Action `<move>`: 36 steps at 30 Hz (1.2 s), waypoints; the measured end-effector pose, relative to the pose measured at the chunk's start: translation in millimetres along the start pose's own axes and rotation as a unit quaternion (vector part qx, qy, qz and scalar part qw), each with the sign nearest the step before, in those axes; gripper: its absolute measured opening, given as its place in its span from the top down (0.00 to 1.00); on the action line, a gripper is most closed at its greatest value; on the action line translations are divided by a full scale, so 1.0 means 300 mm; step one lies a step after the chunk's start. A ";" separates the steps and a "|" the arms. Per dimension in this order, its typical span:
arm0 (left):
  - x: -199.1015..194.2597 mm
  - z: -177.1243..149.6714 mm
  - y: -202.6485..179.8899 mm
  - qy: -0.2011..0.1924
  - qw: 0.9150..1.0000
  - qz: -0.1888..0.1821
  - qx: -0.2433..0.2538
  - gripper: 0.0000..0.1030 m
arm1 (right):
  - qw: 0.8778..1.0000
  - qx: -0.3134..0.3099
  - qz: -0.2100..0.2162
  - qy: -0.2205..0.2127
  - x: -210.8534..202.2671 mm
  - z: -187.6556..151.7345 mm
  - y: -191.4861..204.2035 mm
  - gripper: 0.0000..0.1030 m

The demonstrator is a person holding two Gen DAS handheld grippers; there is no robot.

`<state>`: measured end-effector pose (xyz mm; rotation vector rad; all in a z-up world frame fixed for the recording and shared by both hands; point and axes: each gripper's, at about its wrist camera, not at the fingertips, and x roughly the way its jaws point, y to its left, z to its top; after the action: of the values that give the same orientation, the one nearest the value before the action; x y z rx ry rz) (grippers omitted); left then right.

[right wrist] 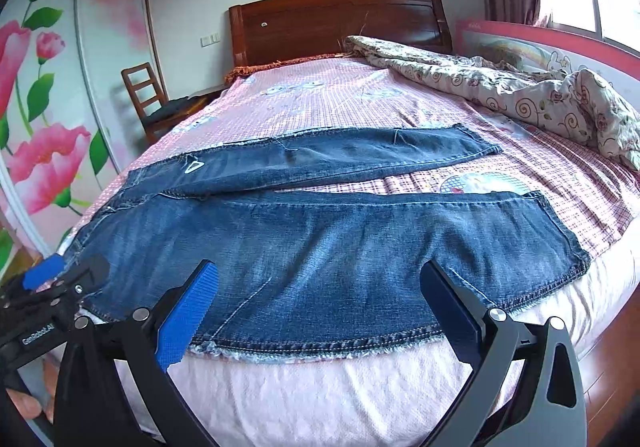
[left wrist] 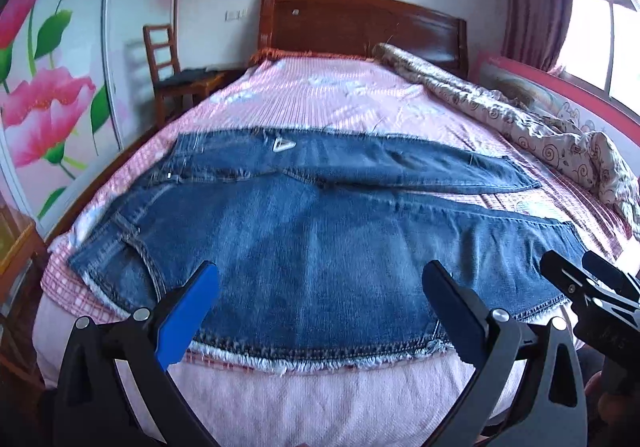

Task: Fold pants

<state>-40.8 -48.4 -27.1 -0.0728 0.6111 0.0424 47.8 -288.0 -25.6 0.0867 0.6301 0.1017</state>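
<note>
Blue jeans (left wrist: 312,247) lie flat across the foot of the bed, waist to the left and both legs running right, spread apart in a V. They also show in the right wrist view (right wrist: 320,243). My left gripper (left wrist: 320,279) is open and empty, just above the near leg's frayed edge. My right gripper (right wrist: 320,279) is open and empty over the same leg, further right toward the hem. Each gripper shows in the other's view: the right one (left wrist: 588,271) at the right edge, the left one (right wrist: 64,271) at the left edge.
The bed has a pink checked sheet (right wrist: 320,95) and a wooden headboard (right wrist: 340,23). A rumpled floral quilt (right wrist: 520,95) lies along the right side. A wooden chair (left wrist: 172,75) stands left of the bed by a flowered wardrobe (left wrist: 48,87). A window (left wrist: 600,19) is at the right.
</note>
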 end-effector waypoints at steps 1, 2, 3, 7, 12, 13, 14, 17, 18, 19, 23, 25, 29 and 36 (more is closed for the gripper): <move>-0.005 0.001 -0.006 -0.008 1.000 -0.001 0.007 0.02 | 1.000 -0.004 0.002 -0.009 -0.005 -0.004 0.000 0.03; -0.016 -0.002 -0.015 -0.027 0.999 -0.002 0.017 0.02 | 1.000 -0.007 0.000 -0.014 -0.010 -0.005 -0.001 0.03; -0.025 -0.003 -0.022 -0.043 0.999 -0.010 0.027 0.02 | 1.000 -0.008 0.004 -0.024 -0.018 -0.005 -0.003 0.03; -0.037 0.012 -0.040 -0.081 0.995 -0.011 0.055 0.02 | 0.998 -0.023 0.006 -0.057 -0.045 -0.004 -0.007 0.03; -0.047 0.029 -0.024 -0.102 0.994 -0.023 0.035 0.02 | 0.998 -0.019 -0.010 -0.065 -0.058 -0.003 -0.025 0.03; -0.049 0.029 -0.025 -0.103 0.994 -0.023 0.037 0.02 | 0.998 -0.019 -0.008 -0.066 -0.059 -0.004 -0.026 0.03; -0.049 0.025 -0.030 -0.102 0.994 -0.024 0.039 0.02 | 0.998 -0.018 -0.006 -0.066 -0.059 -0.005 -0.027 0.03; -0.049 0.007 -0.040 -0.095 0.994 -0.023 0.041 0.02 | 0.998 -0.022 -0.005 -0.059 -0.055 -0.010 -0.018 0.03; -0.048 0.002 -0.042 -0.092 0.995 -0.024 0.042 0.02 | 0.998 -0.023 -0.003 -0.058 -0.053 -0.010 -0.017 0.03; -0.048 -0.002 -0.045 -0.091 0.995 -0.024 0.043 0.02 | 0.998 -0.023 -0.002 -0.059 -0.055 -0.011 -0.016 0.03; -0.050 -0.002 -0.047 -0.092 0.994 -0.028 0.046 0.02 | 0.998 -0.021 0.000 -0.061 -0.061 -0.005 -0.015 0.03; -0.049 0.000 -0.045 -0.091 0.994 -0.028 0.045 0.02 | 0.998 -0.019 -0.001 -0.056 -0.056 -0.006 -0.020 0.03; -0.044 -0.008 -0.038 -0.086 0.995 -0.026 0.042 0.02 | 0.999 -0.012 -0.002 -0.049 -0.046 -0.009 -0.028 0.03; -0.038 -0.008 -0.038 -0.083 0.995 -0.025 0.044 0.02 | 0.999 -0.015 0.001 -0.047 -0.045 -0.013 -0.021 0.03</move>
<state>-50.8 -60.1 -21.8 0.0007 0.4445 -0.0274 35.0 -295.9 -21.4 0.0626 0.5337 0.1075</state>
